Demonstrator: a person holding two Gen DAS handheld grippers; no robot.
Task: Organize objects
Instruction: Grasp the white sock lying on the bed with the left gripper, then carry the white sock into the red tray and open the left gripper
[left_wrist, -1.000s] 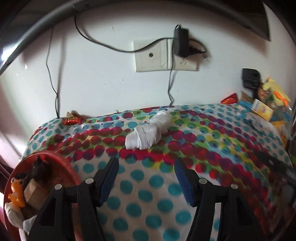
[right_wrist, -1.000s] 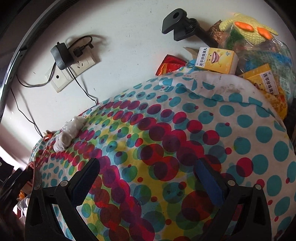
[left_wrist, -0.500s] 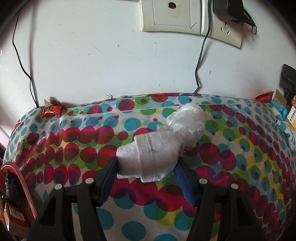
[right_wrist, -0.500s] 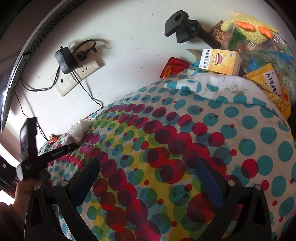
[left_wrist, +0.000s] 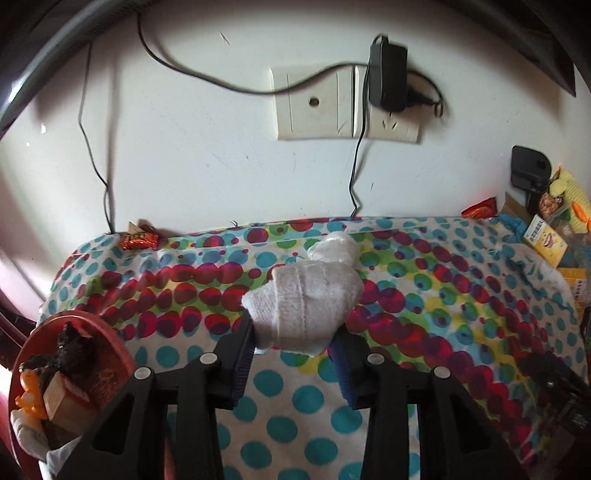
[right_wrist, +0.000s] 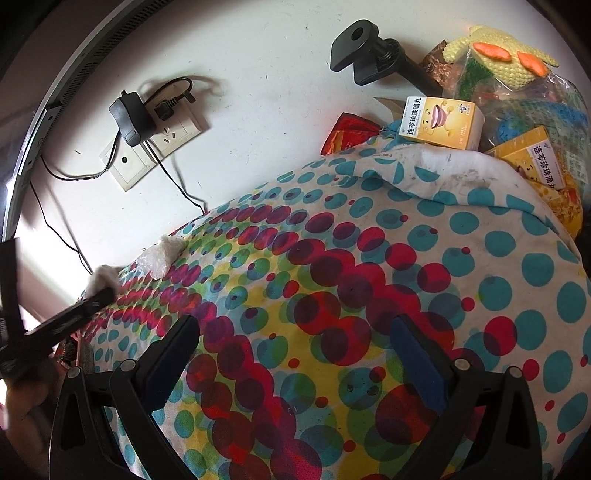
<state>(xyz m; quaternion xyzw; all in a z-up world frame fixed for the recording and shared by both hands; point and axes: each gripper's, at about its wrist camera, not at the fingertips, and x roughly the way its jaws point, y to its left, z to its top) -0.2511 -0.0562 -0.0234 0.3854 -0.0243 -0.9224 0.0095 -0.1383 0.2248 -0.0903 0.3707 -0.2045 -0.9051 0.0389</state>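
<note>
My left gripper is shut on a white gauze roll and holds it just above the dotted cloth. A clear plastic bag lies on the cloth right behind the roll. From the right wrist view the left gripper shows at far left with the white roll in it, and the plastic bag lies apart on the cloth. My right gripper is open and empty over the dotted cloth.
A red bowl with small toys and a box sits at the left edge. A candy wrapper lies at the back left. Medicine boxes, a yellow knitted toy, a black clamp and a wall socket with charger stand at the back.
My left gripper closed on the gauze roll and pulled it back and up, away from the plastic bag. The right gripper has barely moved.
</note>
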